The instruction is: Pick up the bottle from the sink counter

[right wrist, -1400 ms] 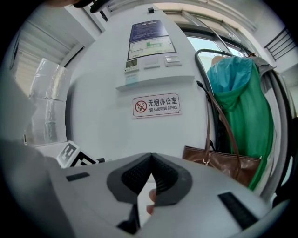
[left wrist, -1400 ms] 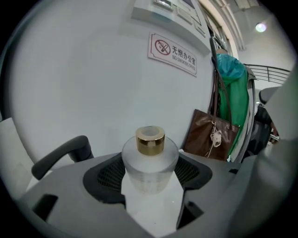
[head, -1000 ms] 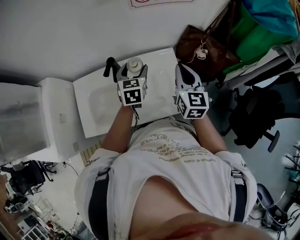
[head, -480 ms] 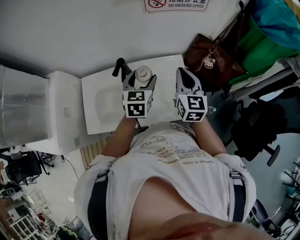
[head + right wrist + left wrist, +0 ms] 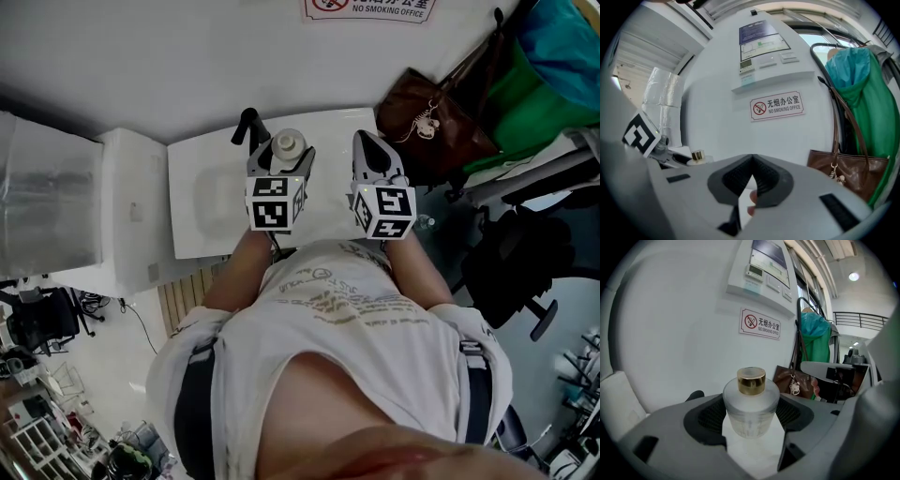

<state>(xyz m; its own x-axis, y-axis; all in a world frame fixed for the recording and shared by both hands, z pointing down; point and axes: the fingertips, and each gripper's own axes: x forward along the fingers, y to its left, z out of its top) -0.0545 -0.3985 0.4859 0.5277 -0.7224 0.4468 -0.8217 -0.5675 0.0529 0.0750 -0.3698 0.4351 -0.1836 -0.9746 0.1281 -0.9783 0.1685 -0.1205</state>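
The bottle [image 5: 288, 144] is frosted glass with a gold cap. It stands upright between the jaws of my left gripper [image 5: 285, 156], held above the white sink counter [image 5: 323, 127]. In the left gripper view the bottle [image 5: 751, 401] fills the gap of the left gripper [image 5: 751, 420], and both padded jaws press its sides. My right gripper [image 5: 367, 142] hangs beside it to the right, over the counter's right part. Its jaws meet at the tips in the right gripper view [image 5: 752, 164], with nothing held. That view also catches the bottle's gold cap [image 5: 698, 155] at the left.
A black faucet [image 5: 249, 124] rises at the back of the sink basin [image 5: 202, 202]. A white cabinet [image 5: 122, 220] adjoins the sink's left. A brown bag [image 5: 431, 122] and green coat [image 5: 534, 84] hang at the right, near a black office chair [image 5: 516, 262]. A no-smoking sign [image 5: 777, 107] is on the wall.
The head view has drifted, so sink and grippers sit slightly further right and up. The left gripper keeps hold of the bottle; the right stays shut beside it.
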